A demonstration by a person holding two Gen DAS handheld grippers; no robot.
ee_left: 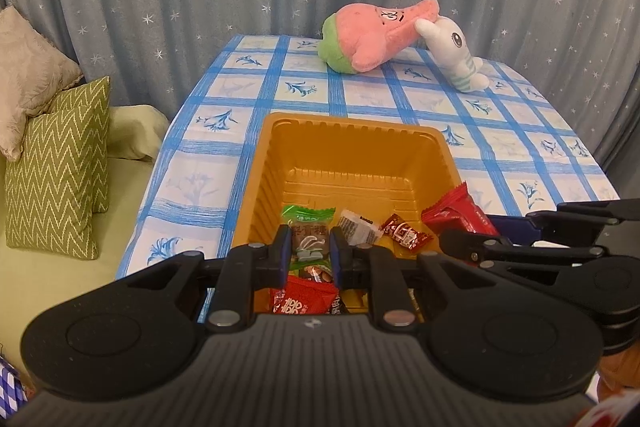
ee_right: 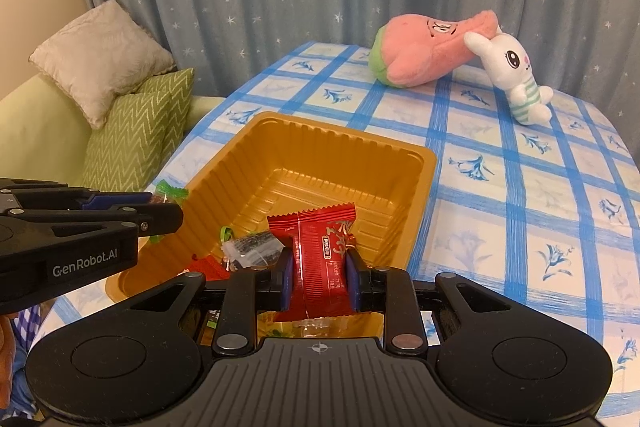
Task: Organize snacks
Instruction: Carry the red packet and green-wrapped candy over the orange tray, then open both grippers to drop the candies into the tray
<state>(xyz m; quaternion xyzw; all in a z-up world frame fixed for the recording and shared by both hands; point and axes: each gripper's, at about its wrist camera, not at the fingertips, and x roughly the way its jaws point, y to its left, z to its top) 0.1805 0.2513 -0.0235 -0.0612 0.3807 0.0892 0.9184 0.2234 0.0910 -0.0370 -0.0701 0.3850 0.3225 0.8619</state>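
Between the blue pads of the left gripper (ee_left: 309,251), closest to the left wrist camera, a green-ended candy (ee_left: 309,227) is pinched across its width, its long axis running forward along the fingers. It hangs over the near end of the tray (ee_left: 264,163), with a red packet (ee_left: 304,297) under it and a clear-wrapped sweet (ee_left: 357,227) and a small red sweet (ee_left: 405,233) just to its right on the tray floor. The far half of the tray floor is bare. The right gripper (ee_left: 500,227) comes in from the right, over the tray's near right corner, carrying a red wrapper (ee_left: 454,213).

Nearest in the right wrist view, the right gripper (ee_right: 319,277) is closed on that red wrapper (ee_right: 320,251), gripped at its lower half, long axis pointing ahead and slightly up. It sits above the near edge of the tray (ee_right: 416,163); the open floor lies straight ahead and below. The left gripper (ee_right: 160,205) crosses in from the left, above the tray's left rim, with the candy (ee_right: 170,191) showing at its tip. Both loads seem already over the tray, so releasing likely needs little travel. Two plush toys (ee_right: 432,55) lie at the table's (ee_right: 520,187) far edge.
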